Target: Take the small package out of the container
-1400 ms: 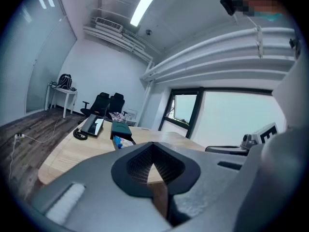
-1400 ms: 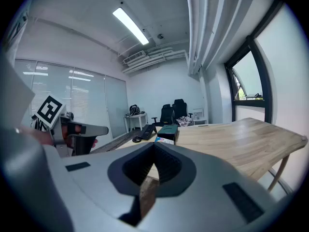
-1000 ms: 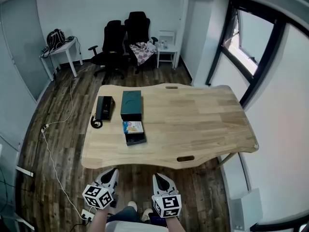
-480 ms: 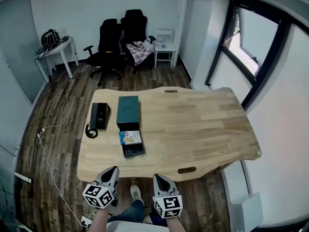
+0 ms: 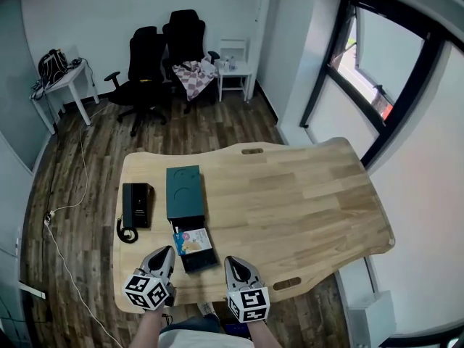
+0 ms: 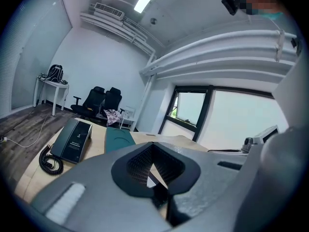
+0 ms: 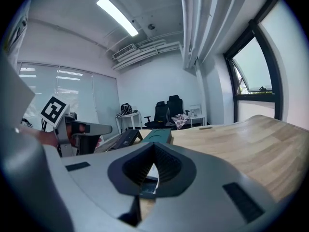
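A dark green container (image 5: 184, 192) lies on the wooden table (image 5: 290, 201), with its black drawer (image 5: 200, 259) pulled out toward me. A small colourful package (image 5: 193, 241) lies in that drawer. My left gripper (image 5: 166, 251) is shut and empty, just left of the drawer at the table's near edge. My right gripper (image 5: 232, 262) is also shut and empty, just right of the drawer. The left gripper view shows its shut jaws (image 6: 153, 145) low over the table, with the container (image 6: 118, 139) ahead. In the right gripper view the jaws (image 7: 154, 147) meet, and the container (image 7: 157, 136) is beyond them.
A black desk phone (image 5: 136, 205) with a coiled cord sits left of the container, also seen as the phone (image 6: 72, 141). Two black office chairs (image 5: 163, 56), a small white table (image 5: 61, 82) and a white stand (image 5: 233, 69) are behind the table. A cable (image 5: 61, 216) runs over the floor at left.
The view has moved closer to the table. Both grippers, earlier over the floor short of the table's edge, are now at its near edge on either side of the drawer.
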Demonstrator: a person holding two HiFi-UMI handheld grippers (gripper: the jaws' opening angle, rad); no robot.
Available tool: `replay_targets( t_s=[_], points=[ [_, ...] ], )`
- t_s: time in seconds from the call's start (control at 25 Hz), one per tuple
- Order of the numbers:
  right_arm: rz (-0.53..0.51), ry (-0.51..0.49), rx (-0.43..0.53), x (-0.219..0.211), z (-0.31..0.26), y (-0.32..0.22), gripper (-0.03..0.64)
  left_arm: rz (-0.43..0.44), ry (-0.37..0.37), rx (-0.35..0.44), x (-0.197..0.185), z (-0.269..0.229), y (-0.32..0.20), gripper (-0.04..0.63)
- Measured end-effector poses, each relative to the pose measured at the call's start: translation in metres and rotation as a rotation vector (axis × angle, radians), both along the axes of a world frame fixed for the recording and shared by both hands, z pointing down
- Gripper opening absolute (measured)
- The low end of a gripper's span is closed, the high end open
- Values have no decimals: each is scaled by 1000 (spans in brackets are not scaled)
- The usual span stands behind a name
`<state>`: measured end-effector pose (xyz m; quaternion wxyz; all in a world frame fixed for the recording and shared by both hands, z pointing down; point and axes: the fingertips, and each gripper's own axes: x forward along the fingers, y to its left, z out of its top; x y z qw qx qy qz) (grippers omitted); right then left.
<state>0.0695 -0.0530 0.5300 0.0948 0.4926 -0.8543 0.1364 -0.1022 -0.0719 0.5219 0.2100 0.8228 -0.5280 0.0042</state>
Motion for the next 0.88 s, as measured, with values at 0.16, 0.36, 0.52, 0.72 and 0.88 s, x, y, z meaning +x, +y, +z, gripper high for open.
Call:
replay_targets(
  t_s=[0.16,0.36,0.52,0.72,0.88],
  points=[
    [14,4,6,-11,0,-31,5,13,4,7,-12,0,-30,0],
    [48,-39,-11,-15,-2,-46,5,-2,4,-14,-25,7,-47,0],
    [44,-38,6,-18,-8,-50,5,-19,10,-24,-31,12,-55,0],
    [50,-36,6,-14,-6,-56,5,-39,8,-37,-33,16,-59,0],
    [37,-31,-6,-14,-2,-58,5,-40,13,-57,-29,24,-62,0]
  ],
)
